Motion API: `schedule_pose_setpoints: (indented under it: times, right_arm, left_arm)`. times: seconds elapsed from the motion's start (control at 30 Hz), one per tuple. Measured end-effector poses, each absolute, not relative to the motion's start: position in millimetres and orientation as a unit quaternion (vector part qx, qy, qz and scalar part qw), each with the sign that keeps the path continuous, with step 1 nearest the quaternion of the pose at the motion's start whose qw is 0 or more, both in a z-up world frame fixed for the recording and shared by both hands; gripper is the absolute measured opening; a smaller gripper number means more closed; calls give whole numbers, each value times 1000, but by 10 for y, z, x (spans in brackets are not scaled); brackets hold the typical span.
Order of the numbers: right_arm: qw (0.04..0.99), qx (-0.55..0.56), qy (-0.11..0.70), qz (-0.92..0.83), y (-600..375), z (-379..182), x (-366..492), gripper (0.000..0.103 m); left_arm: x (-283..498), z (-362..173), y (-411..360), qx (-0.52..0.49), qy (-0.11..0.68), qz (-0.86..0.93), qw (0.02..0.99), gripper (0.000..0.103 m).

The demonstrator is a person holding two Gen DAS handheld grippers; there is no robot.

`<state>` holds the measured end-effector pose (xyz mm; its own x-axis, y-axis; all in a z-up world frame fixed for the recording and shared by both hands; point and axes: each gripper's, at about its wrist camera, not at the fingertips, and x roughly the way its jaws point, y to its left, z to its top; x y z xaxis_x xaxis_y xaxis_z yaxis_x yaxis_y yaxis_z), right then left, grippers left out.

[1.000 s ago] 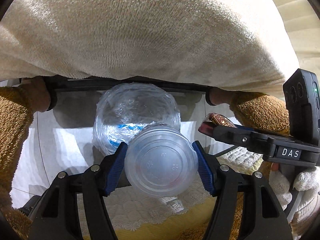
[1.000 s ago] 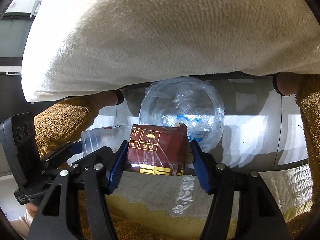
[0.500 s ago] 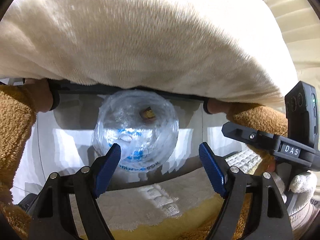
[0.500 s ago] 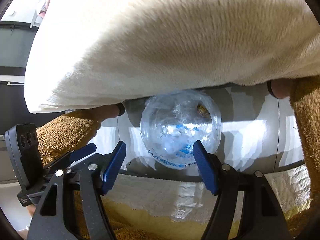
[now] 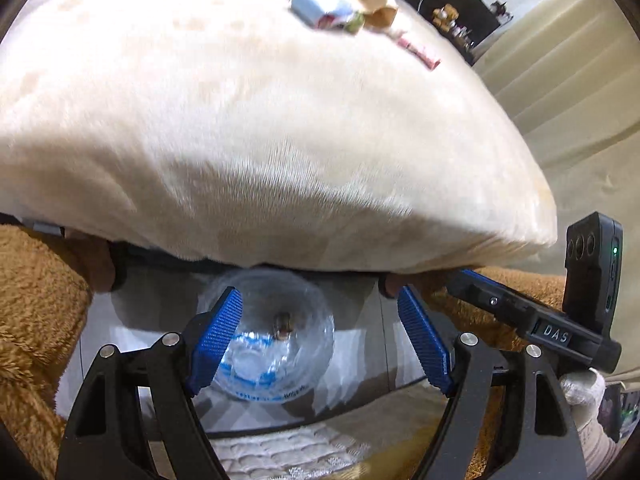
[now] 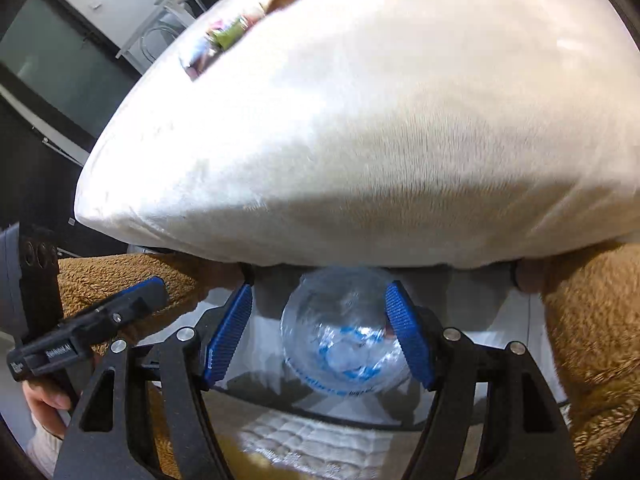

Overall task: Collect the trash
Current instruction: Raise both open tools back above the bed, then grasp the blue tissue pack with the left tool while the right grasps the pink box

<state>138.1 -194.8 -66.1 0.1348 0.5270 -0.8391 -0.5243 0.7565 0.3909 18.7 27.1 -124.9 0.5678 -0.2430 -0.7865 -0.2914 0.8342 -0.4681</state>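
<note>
Cup and packet dropped; both hand-held grippers, left (image 5: 320, 336) and right (image 6: 320, 332), spread empty above the bag (image 5: 276, 344) (mouth upward).

1 clear plastic bag-lined bin (image 5: 276, 352), 1 cream plush cushion (image 5: 256, 132), approx 4 crumpled wrappers (image 5: 352, 4) at its far edge, 2 blue-padded grippers.

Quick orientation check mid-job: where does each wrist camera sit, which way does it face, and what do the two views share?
Left wrist: on the left gripper, angled down at the lined bin; right gripper and gloved hand at right.
Right wrist: on the right gripper, facing down at the same bin; left gripper and a hand at left.
Shared: bin, white cushion, trash atop it.
</note>
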Motion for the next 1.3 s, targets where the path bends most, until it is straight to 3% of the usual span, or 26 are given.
schedule_pose_setpoints:
  times: [0.37, 0.6, 1.1, 1.3]
  right_arm:
    - [821, 2, 436, 369, -2233, -104, 1158, 69]
    - [845, -18, 381, 375, -2283, 151, 1116, 69]
    - [847, -99, 355, 383, -1941, 305, 1892, 70]
    - [850, -98, 359, 373, -1841, 290, 2410, 82]
  left_arm:
    - [-155, -665, 186, -226, 337, 28, 913, 79]
    - [-326, -420, 60, -172, 298, 19, 939, 79]
    - [119, -333, 413, -149, 331, 29, 931, 79]
    - [519, -293, 594, -113, 349, 37, 930, 79]
